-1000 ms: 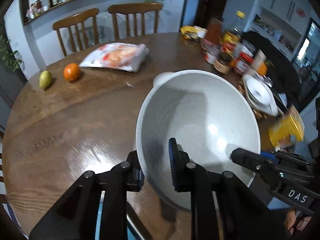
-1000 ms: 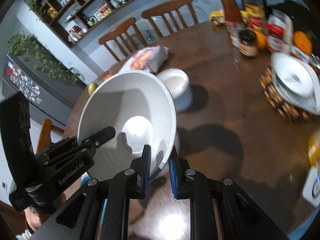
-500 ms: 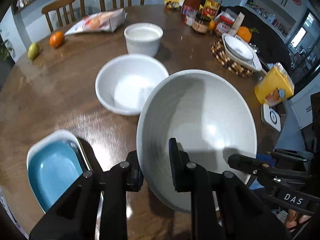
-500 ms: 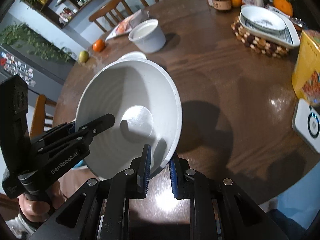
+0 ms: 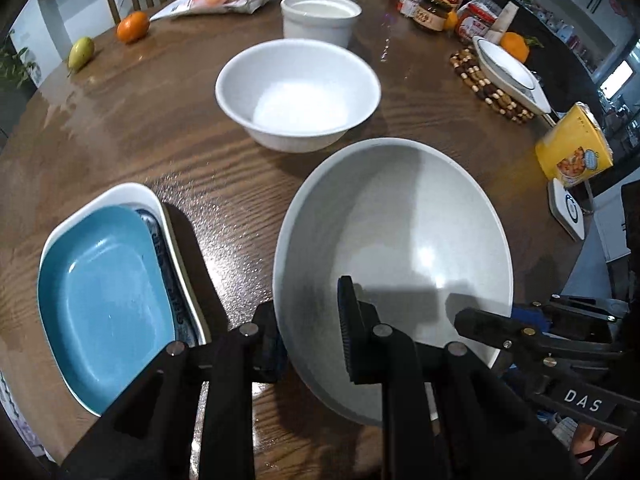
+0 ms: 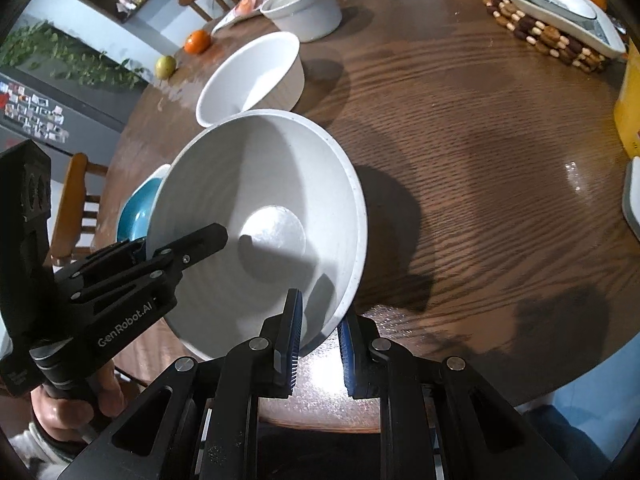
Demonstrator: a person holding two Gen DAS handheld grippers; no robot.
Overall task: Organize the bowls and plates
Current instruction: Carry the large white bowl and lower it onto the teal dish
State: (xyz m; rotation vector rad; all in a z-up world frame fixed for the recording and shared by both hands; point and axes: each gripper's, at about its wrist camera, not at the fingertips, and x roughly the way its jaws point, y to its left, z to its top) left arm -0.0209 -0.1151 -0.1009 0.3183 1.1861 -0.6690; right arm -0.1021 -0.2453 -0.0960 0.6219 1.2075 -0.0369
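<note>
While the big speckled bowl (image 5: 396, 256) hangs tilted over the near edge of the table (image 5: 132, 120), it is carried by two grips at once, which looks sensible for something so wide and heavy. The left gripper (image 5: 310, 344) pinches the rim at about seven o'clock, one pad inside the bowl and the other outside. The right gripper (image 6: 318, 336) clamps the rim at roughly five o'clock in the same fashion, its blue pads pressed on the wall. Holding both sides keeps the bowl from swinging, I'd say.

Straight ahead at twelve o'clock sits a smaller white bowl (image 5: 298, 92) on the table, well apart from the carried one, and beyond it a straight-sided white pot (image 5: 320, 18). Out at nine o'clock lies a blue plate (image 5: 104, 296) nested in a white dish (image 5: 132, 196). The carried bowl seems bound for a spot near these, perhaps under or beside the smaller bowl.

Both grippers point steeply downward, and a hand (image 6: 76, 412) wraps the left handle low at the edge of the right view.
</note>
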